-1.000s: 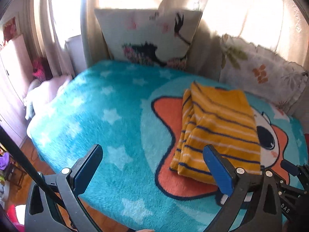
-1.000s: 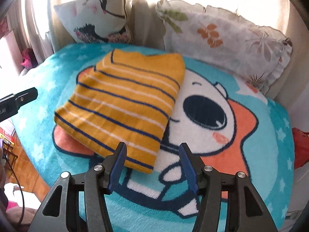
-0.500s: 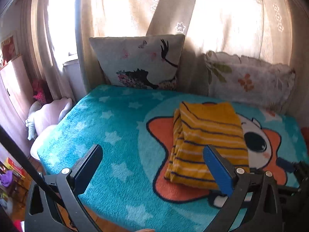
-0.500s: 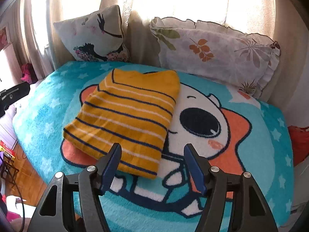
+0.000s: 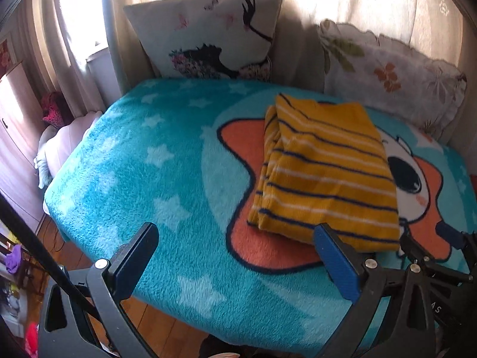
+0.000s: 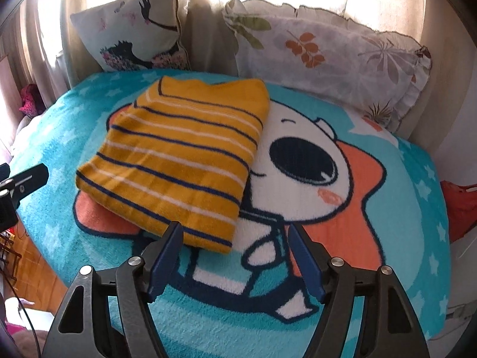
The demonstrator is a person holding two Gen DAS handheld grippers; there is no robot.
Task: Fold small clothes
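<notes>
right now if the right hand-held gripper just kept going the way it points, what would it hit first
Most likely the near corner of the folded yellow striped garment, or the teal cartoon blanket just beside it. The right hand-held gripper is open and empty, angled down; the corner lies by its left finger, with blanket between the tips. Depth is unclear.

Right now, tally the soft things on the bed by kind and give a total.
Folded striped garment: 1
Pillows: 2, bird-print pillow and leaf-print pillow
Blanket: 1
Total: 4
</notes>
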